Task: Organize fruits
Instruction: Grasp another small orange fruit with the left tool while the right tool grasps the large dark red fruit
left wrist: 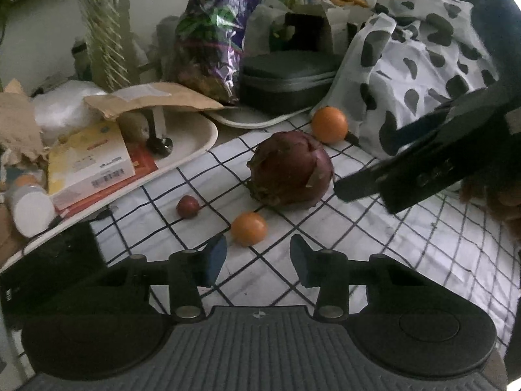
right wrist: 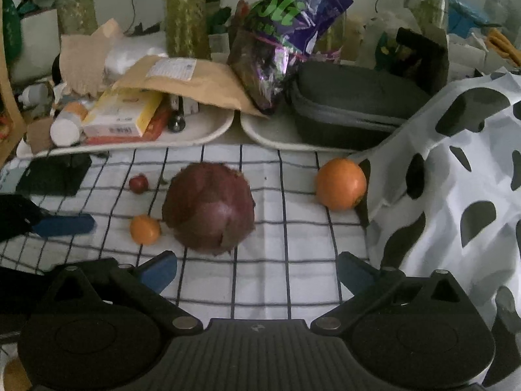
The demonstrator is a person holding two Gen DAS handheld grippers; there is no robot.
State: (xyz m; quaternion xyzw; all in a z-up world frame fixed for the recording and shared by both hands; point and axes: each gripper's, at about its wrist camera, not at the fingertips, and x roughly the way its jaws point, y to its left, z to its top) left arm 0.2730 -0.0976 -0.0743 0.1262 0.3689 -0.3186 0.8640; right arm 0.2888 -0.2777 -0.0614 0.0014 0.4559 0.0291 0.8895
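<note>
A large dark red dragon fruit [left wrist: 291, 169] [right wrist: 208, 207] lies on the checked cloth [left wrist: 374, 244] [right wrist: 276, 277]. A small orange [left wrist: 249, 228] [right wrist: 145, 229] lies just in front of my open, empty left gripper [left wrist: 258, 262]. A small dark red fruit [left wrist: 188, 206] [right wrist: 138, 183] lies to its left. A bigger orange [left wrist: 329, 124] [right wrist: 341, 183] rests against the spotted bag [left wrist: 420, 75] [right wrist: 456, 195]. My right gripper [right wrist: 257, 273] is wide open and empty, just short of the dragon fruit; it also shows in the left wrist view [left wrist: 407, 176].
Two white trays [left wrist: 192, 140] [right wrist: 260, 135] at the back hold boxes, a brown envelope [right wrist: 182, 81], a pill bottle [left wrist: 29, 208] and a dark case [left wrist: 286, 78] [right wrist: 351, 107]. A purple snack bag [right wrist: 286, 29] and plant vases stand behind. A black object [right wrist: 55, 174] lies at left.
</note>
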